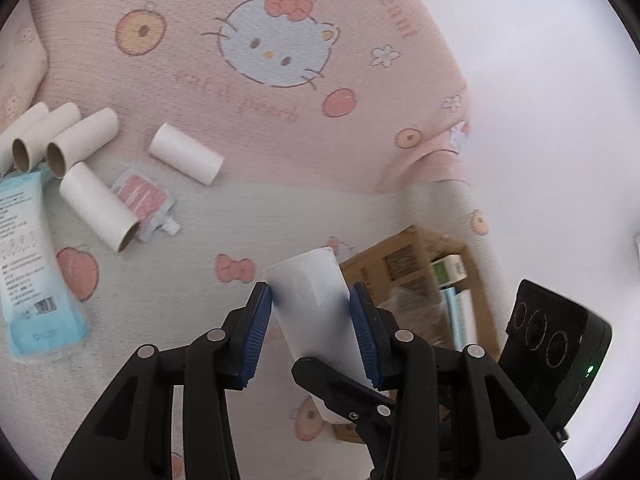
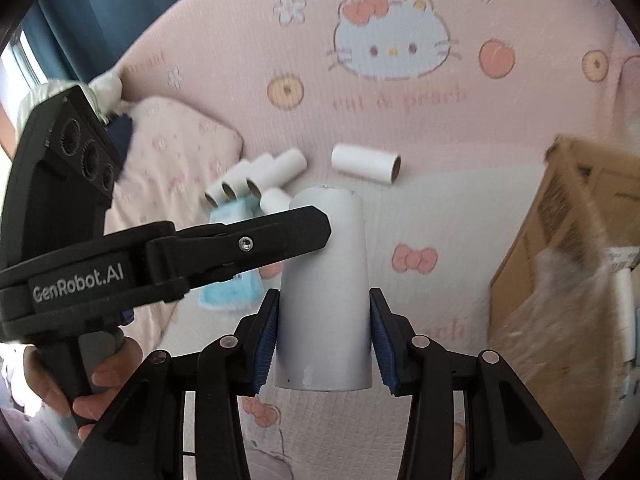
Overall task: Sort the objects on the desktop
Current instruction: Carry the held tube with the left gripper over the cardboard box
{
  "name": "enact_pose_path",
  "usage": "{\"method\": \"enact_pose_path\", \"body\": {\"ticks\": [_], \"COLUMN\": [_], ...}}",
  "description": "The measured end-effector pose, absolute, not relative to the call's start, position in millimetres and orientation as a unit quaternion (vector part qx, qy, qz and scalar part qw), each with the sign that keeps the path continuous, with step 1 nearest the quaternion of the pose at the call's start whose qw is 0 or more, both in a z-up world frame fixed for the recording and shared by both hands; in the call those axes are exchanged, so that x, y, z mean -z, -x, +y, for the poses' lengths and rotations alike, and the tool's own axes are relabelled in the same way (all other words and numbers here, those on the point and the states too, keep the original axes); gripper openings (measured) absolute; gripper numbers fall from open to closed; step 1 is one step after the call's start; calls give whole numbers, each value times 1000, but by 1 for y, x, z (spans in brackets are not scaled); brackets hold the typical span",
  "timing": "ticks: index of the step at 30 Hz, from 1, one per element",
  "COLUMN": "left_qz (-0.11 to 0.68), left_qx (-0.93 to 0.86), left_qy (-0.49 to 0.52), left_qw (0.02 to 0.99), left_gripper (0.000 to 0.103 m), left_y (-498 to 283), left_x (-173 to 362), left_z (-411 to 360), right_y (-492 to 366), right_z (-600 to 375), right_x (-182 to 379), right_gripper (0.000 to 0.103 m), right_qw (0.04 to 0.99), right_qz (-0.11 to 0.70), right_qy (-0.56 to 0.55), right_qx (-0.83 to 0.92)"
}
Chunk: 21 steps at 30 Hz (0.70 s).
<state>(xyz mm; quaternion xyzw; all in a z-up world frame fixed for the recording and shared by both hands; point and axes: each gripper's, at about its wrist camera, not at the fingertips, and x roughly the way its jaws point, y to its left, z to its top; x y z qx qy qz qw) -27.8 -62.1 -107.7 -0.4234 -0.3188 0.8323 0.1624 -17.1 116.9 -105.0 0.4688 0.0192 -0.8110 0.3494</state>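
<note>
One white paper roll hangs above the bed, held at both ends. My left gripper is shut on it, its blue pads pressing on the far end. A black finger of the right gripper crosses the near end. In the right wrist view the same roll stands upright between the pads of my right gripper, which is shut on it. A finger of the left gripper reaches in from the left onto its top. Several more rolls lie in a cluster at the left.
An open cardboard box with packets inside stands beside the bed, at right. On the pink cartoon sheet lie a blue-white pack, a pink pouch and a lone roll. A pillow lies at left; a hand grips the left handle.
</note>
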Motion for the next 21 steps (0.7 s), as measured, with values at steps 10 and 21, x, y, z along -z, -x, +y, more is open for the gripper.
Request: {"method": "enact_pose_path", "body": {"ticks": [10, 21], "left_qz": [-353, -293], "left_qx": [-811, -833], "left_qy": [427, 407], "left_qw": [188, 234], "left_gripper": [47, 47], "left_y": [49, 79], "left_x": [95, 42], "left_z": [-48, 0], "right_y": [16, 43], "right_z": [122, 144], "right_x": [80, 38], "right_gripper": [41, 41], "right_qw": [328, 288], "right_qz": [42, 68], "right_qy": [-426, -396], "right_qx": [842, 869]}}
